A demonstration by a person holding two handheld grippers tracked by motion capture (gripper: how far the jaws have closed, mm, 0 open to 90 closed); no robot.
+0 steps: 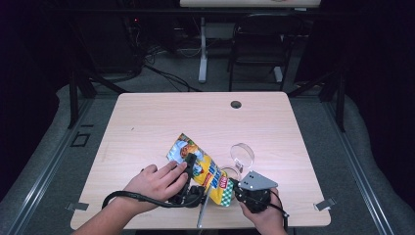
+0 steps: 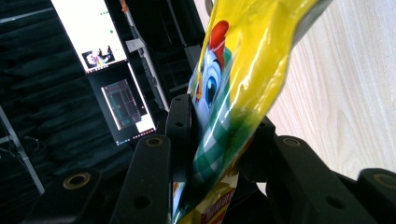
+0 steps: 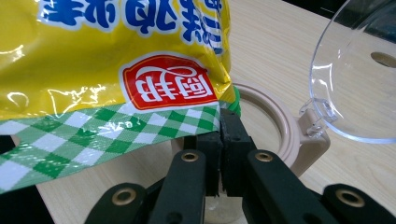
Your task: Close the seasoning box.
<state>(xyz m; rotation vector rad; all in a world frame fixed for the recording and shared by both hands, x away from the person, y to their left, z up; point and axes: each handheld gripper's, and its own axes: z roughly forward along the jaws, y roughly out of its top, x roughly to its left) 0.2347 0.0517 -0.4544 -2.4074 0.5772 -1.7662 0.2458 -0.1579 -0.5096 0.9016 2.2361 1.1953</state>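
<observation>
The packet (image 1: 201, 169) is bright yellow with blue lettering, a red badge and a green-and-white checked band along its end. Each tool (image 3: 220, 140) has black jaws. The jar's rim (image 3: 280, 135) is beige, its lid (image 3: 359, 74) clear. The surface (image 1: 195, 117) is pale wood grain.

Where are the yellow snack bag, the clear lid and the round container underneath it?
yellow snack bag (image 1: 208, 171), high view, on its printed middle.
clear lid (image 3: 355, 79), right gripper view, on the see-through dome, flipped open.
round container (image 3: 285, 135), right gripper view, on its beige rim.
</observation>
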